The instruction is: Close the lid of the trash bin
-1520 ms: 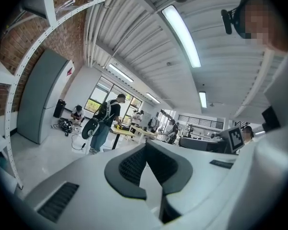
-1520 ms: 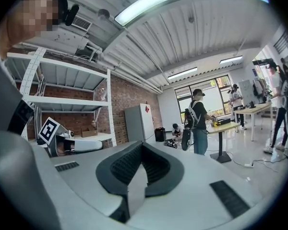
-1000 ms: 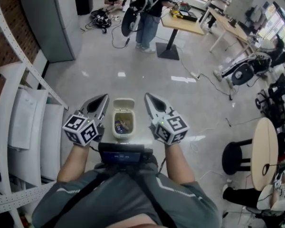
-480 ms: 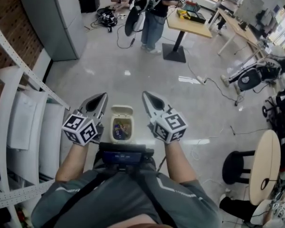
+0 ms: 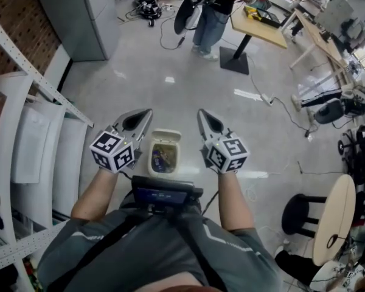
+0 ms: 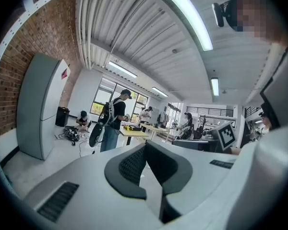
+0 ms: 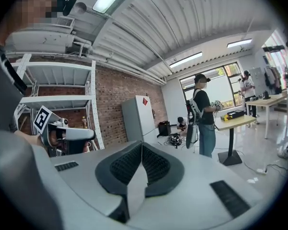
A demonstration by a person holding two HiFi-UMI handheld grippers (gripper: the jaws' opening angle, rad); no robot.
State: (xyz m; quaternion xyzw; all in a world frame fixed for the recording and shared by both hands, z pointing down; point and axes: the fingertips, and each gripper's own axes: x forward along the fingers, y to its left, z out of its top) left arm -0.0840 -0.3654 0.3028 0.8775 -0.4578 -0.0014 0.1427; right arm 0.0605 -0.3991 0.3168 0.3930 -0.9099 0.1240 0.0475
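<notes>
Both claws hang over the pale floor, side by side with a gap between them, and each has its jaws pressed together on nothing: in the left gripper view and the right gripper view alike the dark ribbed pads meet in one line with only the room beyond. The trash bin (image 5: 152, 163) stands on the floor in that gap, just to the right of the left gripper (image 5: 145, 114) and just to the left of the right gripper (image 5: 204, 115), a little nearer the person than either claw's tip and touched by neither. Its lid (image 5: 168, 136) is open, tipped back on the bin's far side, roughly level with the claw tips. The mouth lies bare to the head view, and inside sits some rubbish (image 5: 162, 157) — a blue piece and paler scraps, too small to name. Behind both claws, against the person's chest, is a dark device (image 5: 165, 194) with a screen. Out to the left of the left claw runs a white shelving rack (image 5: 24, 157); far ahead of the claws a standing person (image 5: 214, 14) is beside a table (image 5: 255, 28).
</notes>
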